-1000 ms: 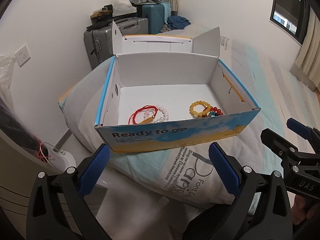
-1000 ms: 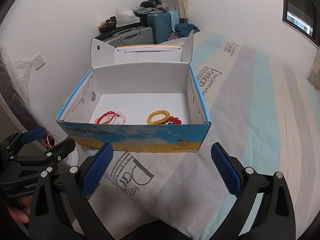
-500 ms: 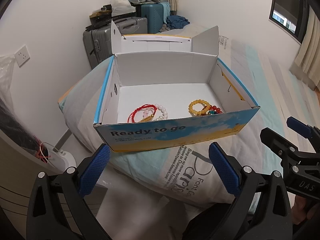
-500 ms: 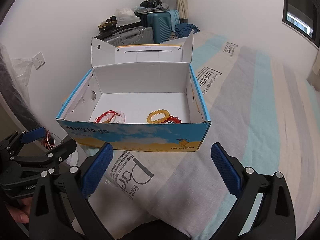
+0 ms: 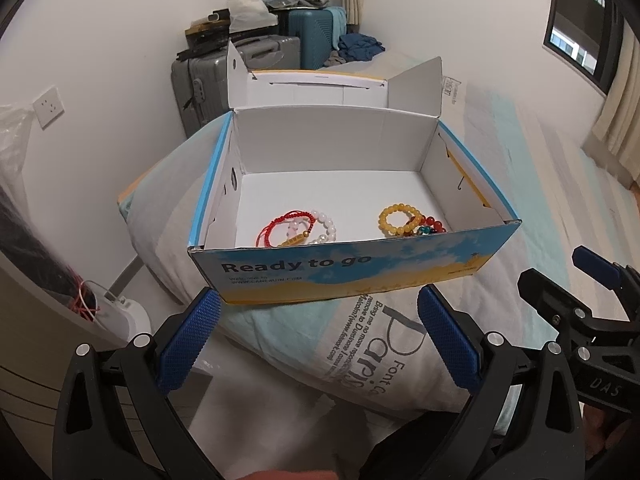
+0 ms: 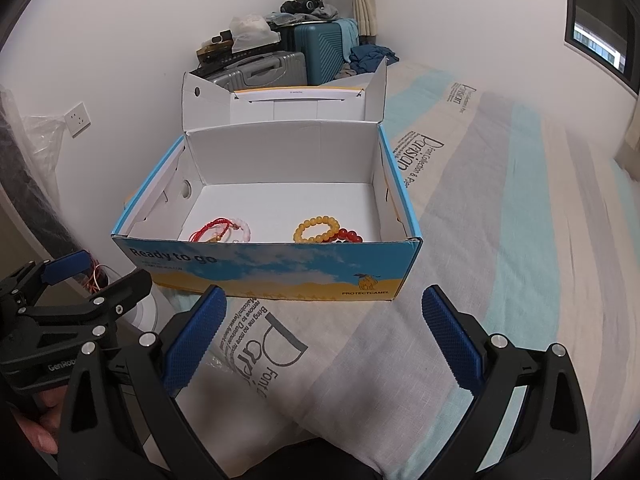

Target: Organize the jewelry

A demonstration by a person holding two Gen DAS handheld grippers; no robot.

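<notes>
An open blue and yellow cardboard box (image 5: 352,268) (image 6: 264,268) sits on a pillow on the bed, lid folded back. On its white floor lie a red cord bracelet (image 5: 282,227) (image 6: 212,229) with a white bead bracelet (image 5: 326,224) (image 6: 242,230) on the left. A yellow bead bracelet (image 5: 398,218) (image 6: 316,230) and a red bead bracelet (image 5: 434,226) (image 6: 350,236) lie on the right. My left gripper (image 5: 318,334) (image 6: 96,280) and right gripper (image 6: 324,338) (image 5: 560,276) both stand open and empty, just short of the box's front wall.
Grey and teal suitcases (image 5: 240,68) (image 6: 320,48) piled with clothes stand against the far wall behind the box. The striped bed cover (image 6: 520,220) stretches to the right. A wall socket (image 5: 48,106) is on the left, with a white device and red wires (image 5: 100,304) on the floor below.
Both views have shifted only slightly; the box sits a little lower in the left wrist view. The bracelets and both grippers stay as they were.
</notes>
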